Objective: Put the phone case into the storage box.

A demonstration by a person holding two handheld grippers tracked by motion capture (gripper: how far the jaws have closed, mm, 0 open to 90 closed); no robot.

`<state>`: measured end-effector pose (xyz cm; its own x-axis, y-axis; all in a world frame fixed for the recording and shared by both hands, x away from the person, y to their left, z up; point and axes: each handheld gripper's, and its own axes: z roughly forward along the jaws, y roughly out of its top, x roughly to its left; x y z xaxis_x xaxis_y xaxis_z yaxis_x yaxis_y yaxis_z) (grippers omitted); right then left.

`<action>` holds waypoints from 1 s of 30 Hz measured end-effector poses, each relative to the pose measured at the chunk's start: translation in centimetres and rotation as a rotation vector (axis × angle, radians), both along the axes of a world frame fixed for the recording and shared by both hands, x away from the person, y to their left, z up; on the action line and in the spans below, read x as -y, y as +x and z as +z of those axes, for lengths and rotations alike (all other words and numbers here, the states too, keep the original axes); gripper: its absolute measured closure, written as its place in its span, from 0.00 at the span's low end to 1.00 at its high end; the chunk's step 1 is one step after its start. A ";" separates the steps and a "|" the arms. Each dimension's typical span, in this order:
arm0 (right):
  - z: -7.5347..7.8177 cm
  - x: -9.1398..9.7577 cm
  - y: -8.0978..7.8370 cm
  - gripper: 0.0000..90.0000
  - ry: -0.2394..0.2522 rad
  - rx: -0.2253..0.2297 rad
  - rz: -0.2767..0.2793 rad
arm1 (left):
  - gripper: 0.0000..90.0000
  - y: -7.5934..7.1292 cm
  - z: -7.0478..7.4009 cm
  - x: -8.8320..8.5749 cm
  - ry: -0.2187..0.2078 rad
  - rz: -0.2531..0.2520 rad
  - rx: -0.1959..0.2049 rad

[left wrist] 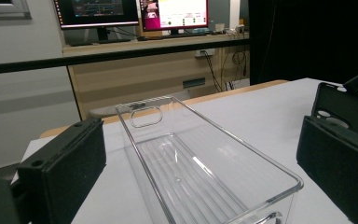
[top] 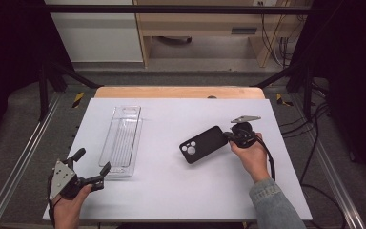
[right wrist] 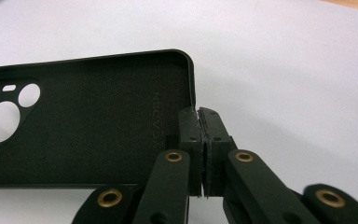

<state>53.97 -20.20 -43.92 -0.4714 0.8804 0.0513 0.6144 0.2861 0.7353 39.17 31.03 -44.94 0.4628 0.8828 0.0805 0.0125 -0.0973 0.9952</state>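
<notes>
A black phone case with camera cut-outs lies open side up right of the table's middle. My right gripper is shut on the rim of its near end; the right gripper view shows the phone case wall pinched between the right gripper's two pads. A clear plastic tray, long and narrow, stands empty at the left. My left gripper is open at the tray's near end, jaws apart. In the left gripper view the tray runs away between the fingers, with the phone case at the right.
The work surface is a white board on a wooden table. Black frame rails run along both sides, cables trail at the right. Monitors stand on a bench beyond the table.
</notes>
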 end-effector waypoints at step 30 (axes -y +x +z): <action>-1.3 2.3 -5.3 1.00 0.149 0.183 -0.150 | 0.01 -0.3 3.7 8.5 0.017 -0.028 -0.127</action>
